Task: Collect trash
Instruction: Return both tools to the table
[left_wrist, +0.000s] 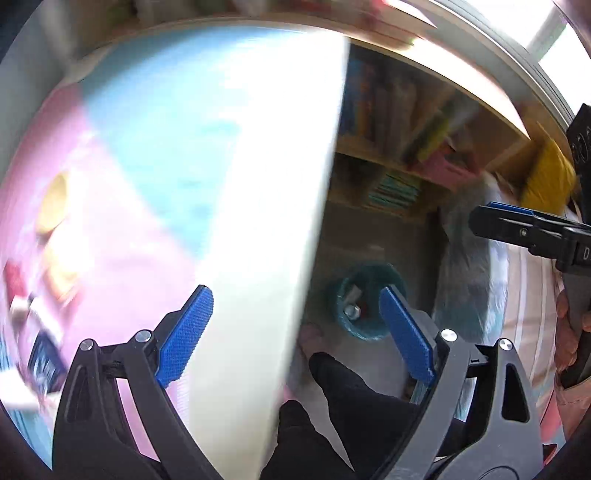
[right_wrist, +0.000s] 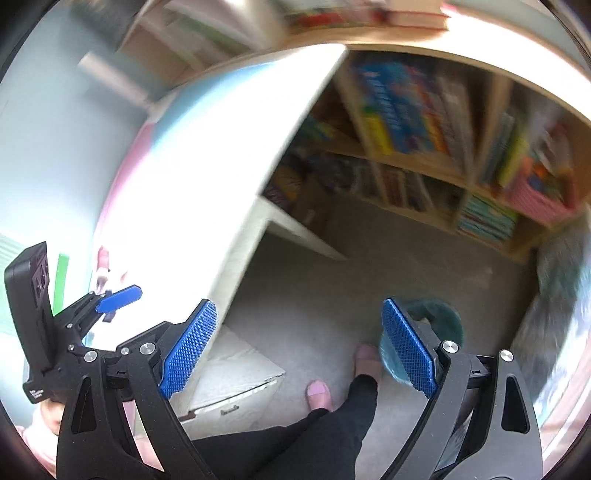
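Teal, fuzzy-sided trash bin stands on the grey carpet, and serves here as the landmark. Inside it, seen from the left wrist view: a small grey piece and a round silvery piece (blurred, not identifiable).

Left gripper: jaws wide apart, nothing between the 2 blue pads. It hangs above the edge of the white tabletop; its right finger overlaps the bin's rim in that view. On the tabletop, well left of the bin, a pink and pale-blue mat carries a yellow blur and some dark items (too smeared to name).

Right gripper: jaws also wide, empty. Its right pad covers the bin's near side in the right wrist view.

The person's black-clad legs and 2 pink slippers are just beside the bin, the further slipper close to or touching its base (cannot tell which).

Behind the bin, a wooden bookshelf with rows of coloured books. To the bin's right, a grey furry throw.
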